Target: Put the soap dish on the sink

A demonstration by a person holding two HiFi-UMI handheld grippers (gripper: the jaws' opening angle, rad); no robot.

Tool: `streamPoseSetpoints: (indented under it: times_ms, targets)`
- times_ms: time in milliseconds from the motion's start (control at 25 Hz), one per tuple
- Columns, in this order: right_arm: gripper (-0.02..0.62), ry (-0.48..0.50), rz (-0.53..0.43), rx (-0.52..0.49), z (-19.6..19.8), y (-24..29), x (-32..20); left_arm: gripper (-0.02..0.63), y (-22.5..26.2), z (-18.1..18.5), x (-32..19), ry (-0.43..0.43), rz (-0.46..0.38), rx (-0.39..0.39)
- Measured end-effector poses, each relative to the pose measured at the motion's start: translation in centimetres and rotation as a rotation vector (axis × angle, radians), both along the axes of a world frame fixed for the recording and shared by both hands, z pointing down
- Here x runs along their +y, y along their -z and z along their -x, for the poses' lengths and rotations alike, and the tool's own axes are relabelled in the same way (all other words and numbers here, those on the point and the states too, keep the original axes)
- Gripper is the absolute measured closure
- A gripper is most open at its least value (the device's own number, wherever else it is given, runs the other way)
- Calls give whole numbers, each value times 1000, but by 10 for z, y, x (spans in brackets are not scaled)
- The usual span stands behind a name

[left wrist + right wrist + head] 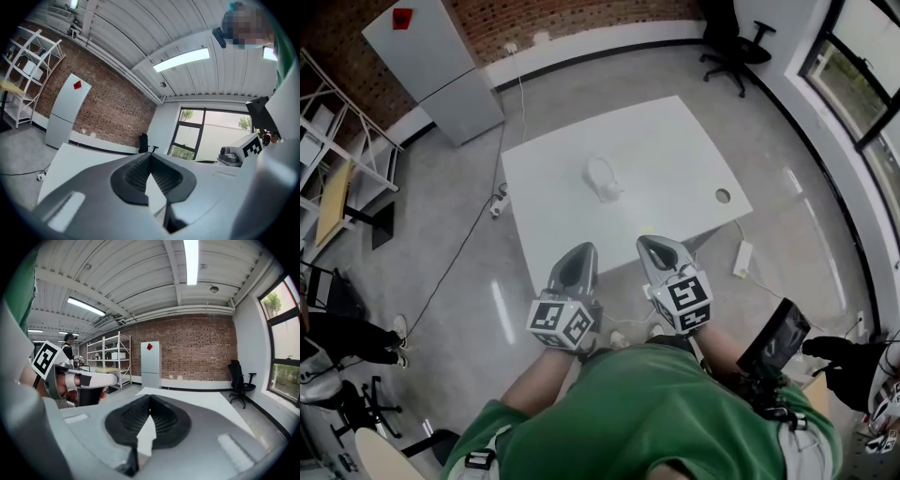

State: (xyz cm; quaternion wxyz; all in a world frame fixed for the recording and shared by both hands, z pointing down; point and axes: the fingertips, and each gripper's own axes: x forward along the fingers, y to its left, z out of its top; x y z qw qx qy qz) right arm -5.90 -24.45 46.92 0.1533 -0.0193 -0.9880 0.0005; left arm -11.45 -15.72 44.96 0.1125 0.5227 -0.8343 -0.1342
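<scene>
Soap dish (602, 178): pale, mid-table, long axis running away from the person
Outline melts into the white table (675, 159), so its facing is unclear; grey floor (469, 309), brick wall (534, 14), white cabinet (441, 66); left gripper (578, 265) and right gripper (661, 251) closed tight, empty, at the table's near edge, apart from the dish

The table (666, 159) is plain white, and the small object (602, 178) near its middle is whitish and pale. Both the left gripper (581, 251) and the right gripper (654, 246) are grey with black ribbed pads (164, 420), each bearing a cube (562, 322) of black-and-white square markers. The shirt (647, 412) is green, the floor (450, 309) glossy grey, the wall (187, 348) red brick, the cabinet (441, 66) light grey with a red diamond, and the chair (733, 47) black.
</scene>
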Motion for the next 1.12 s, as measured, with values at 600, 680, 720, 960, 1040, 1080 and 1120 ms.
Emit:
streamPoseSetpoints:
  times_ms: [600, 680, 720, 960, 1040, 1080, 1120]
  targets:
    - [592, -25, 16, -33, -62, 19, -39, 600, 15, -49, -29, 30, 2, -14]
    - [592, -30, 17, -36, -60, 21, -40, 600, 18, -47, -30, 30, 0, -17]
    - [594, -29, 17, -38, -59, 23, -40, 600, 20, -47, -30, 32, -1, -17]
    - [593, -22, 19, -48, -57, 25, -37, 600, 20, -48, -30, 32, 5, -17]
    - [593, -18, 22, -44, -57, 23, -36, 600, 18, -48, -29, 32, 9, -15]
    - [592, -15, 22, -41, -56, 23, -35, 600, 18, -47, -28, 33, 11, -13]
    - [593, -13, 23, -39, -56, 23, -34, 600, 18, -47, -27, 35, 13, -11]
